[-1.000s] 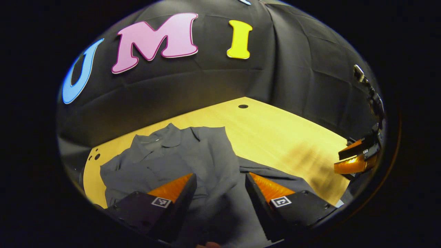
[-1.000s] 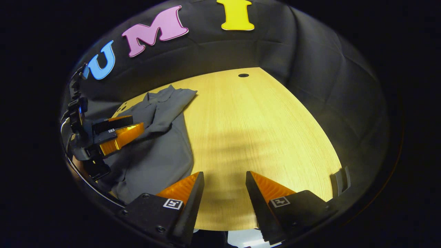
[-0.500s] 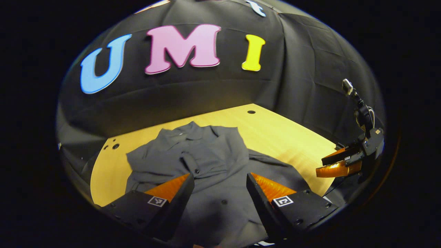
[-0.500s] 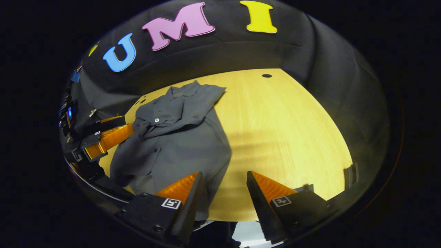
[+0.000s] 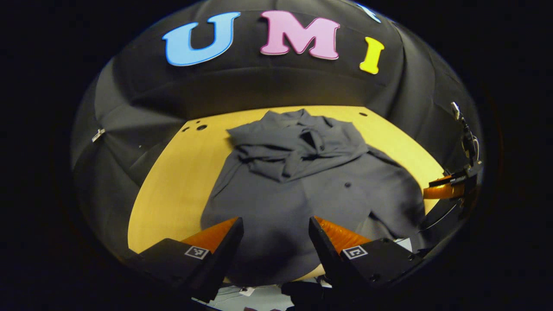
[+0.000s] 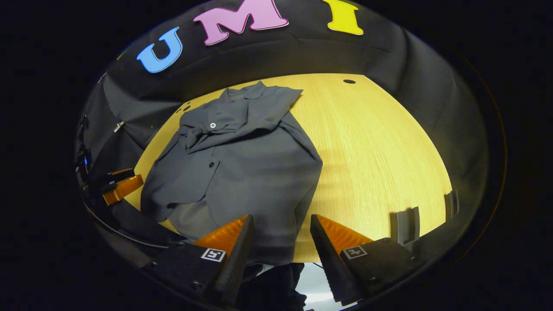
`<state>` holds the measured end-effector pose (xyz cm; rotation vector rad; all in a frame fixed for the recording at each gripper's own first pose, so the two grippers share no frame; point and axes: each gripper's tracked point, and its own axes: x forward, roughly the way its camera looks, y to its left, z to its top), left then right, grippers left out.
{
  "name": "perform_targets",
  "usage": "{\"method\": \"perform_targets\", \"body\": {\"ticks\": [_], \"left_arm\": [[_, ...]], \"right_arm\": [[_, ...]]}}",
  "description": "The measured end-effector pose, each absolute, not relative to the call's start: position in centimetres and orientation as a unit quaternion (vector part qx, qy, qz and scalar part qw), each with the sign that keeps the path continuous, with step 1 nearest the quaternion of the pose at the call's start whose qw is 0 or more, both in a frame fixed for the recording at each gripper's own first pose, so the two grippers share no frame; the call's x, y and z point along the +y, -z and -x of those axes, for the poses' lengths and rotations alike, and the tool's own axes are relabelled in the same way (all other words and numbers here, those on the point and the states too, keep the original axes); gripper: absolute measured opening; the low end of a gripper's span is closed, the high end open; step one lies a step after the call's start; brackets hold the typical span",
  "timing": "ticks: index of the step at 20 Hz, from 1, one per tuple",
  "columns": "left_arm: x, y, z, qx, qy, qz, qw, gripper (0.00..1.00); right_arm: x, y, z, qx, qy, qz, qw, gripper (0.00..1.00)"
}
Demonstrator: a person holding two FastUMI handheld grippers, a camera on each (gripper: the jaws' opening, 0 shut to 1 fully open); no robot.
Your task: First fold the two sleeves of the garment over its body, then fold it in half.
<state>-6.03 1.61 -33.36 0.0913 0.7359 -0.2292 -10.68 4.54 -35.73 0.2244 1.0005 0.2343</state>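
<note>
One garment (image 5: 302, 190), one table (image 5: 173, 194), two hand-held grippers

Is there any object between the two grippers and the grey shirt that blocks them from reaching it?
Nothing visible does. The shirt lies alone on the wooden table, sleeves bunched over its chest. The left gripper and right gripper, both open, look straight down at its near hem.

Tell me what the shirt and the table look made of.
Shirt: thin woven cloth, matte grey; it creases and bunches softly near the collar. Table: pale wood or wood-look laminate, fine straight grain, slight sheen; can't tell which.
</note>
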Motion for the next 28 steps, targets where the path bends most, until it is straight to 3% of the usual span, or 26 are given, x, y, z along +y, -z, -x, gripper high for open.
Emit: {"method": "perform_targets", "body": {"ticks": [7, 15, 20, 21, 22, 25, 26, 28], "left_arm": [[6.2, 38.6, 8.0, 0.419, 0.084, -0.033, 0.903, 0.96], [6.0, 42.2, 8.3, 0.481, 0.080, -0.030, 0.872, 0.95], [5.8, 42.1, 8.1, 0.473, 0.077, -0.031, 0.877, 0.98], [5.4, 42.1, 7.9, 0.469, 0.086, -0.038, 0.878, 0.94], [5.1, 42.0, 7.6, 0.462, 0.096, -0.046, 0.880, 0.78], [5.0, 42.1, 6.1, 0.455, 0.102, -0.070, 0.882, 0.29], [4.8, 41.9, 5.9, 0.457, 0.104, -0.072, 0.880, 0.13], [4.6, 41.0, 6.0, 0.459, 0.109, -0.061, 0.880, 0.06]], "right_arm": [[5.1, 38.8, 12.4, 0.517, -0.089, -0.104, 0.845, 0.83], [7.1, 40.2, 12.1, 0.531, -0.095, -0.070, 0.839, 0.82], [7.7, 40.8, 11.8, 0.523, -0.095, -0.021, 0.847, 0.81], [7.8, 40.6, 11.7, 0.524, -0.103, -0.023, 0.845, 0.73], [8.2, 40.6, 11.3, 0.519, -0.120, -0.020, 0.846, 0.69], [8.8, 40.5, 10.5, 0.518, -0.139, -0.043, 0.843, 0.11], [8.7, 40.6, 10.4, 0.518, -0.132, -0.051, 0.843, 0.08], [8.8, 39.8, 10.2, 0.509, -0.127, -0.053, 0.850, 0.08]]}}
